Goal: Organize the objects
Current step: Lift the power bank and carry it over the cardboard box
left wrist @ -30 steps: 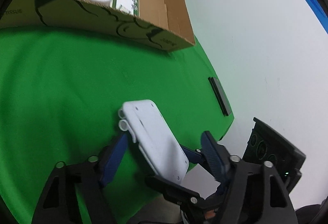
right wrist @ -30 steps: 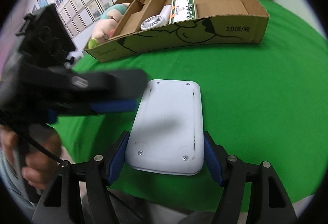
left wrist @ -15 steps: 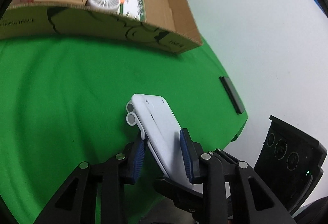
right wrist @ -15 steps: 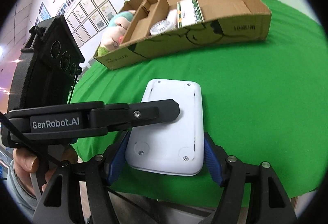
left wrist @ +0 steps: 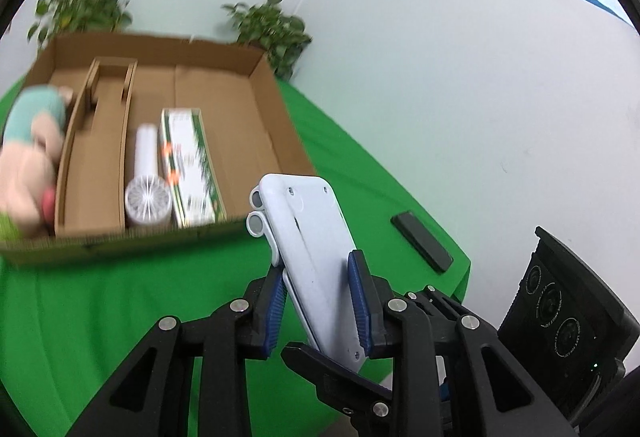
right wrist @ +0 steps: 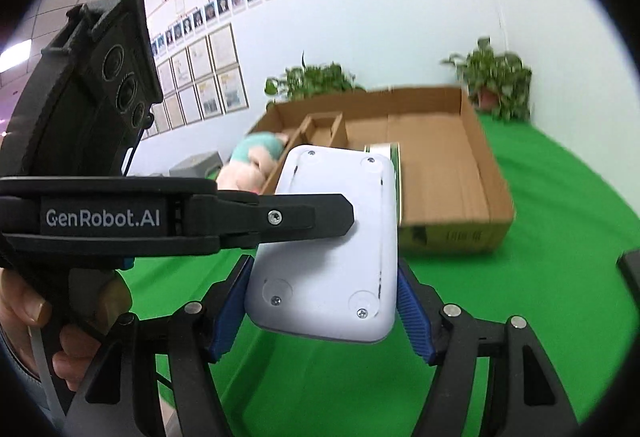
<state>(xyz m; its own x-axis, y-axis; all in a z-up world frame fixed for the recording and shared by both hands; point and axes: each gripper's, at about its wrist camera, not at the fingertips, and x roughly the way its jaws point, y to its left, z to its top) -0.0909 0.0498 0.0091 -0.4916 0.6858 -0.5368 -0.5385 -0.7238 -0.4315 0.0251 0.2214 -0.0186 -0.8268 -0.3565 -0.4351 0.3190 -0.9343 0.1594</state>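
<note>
Now, through my left wrist camera, my left gripper (left wrist: 318,301) pinches the flat white plastic device with rounded corners (left wrist: 310,237) across its thin edges, blue pads pressed on either side, and the device juts up tilted above the green tablecloth (left wrist: 100,317). Two small round grey-capped knobs show on its left edge. Beyond it sits the shallow brown cardboard box (left wrist: 276,105), with a white handheld fan (left wrist: 146,189) and a white-and-green printed carton (left wrist: 188,169) lying side by side in its wide compartment, and a pink-and-teal plush toy (left wrist: 28,153) in the leftmost one. A flat black rectangular slab (left wrist: 422,241) lies on the cloth near the table's right edge, well apart from the box. Through my right wrist camera, my right gripper (right wrist: 322,311) clamps the same white device (right wrist: 340,269) at its near end, blue pads (right wrist: 412,311) against its long sides, its screwed underside facing the lens. My left gripper's black finger crosses over the device from the left, and my left hand (right wrist: 44,333) wraps its handle. The box stands behind on the green cloth, with potted green plants (right wrist: 496,85) at the wall.
</note>
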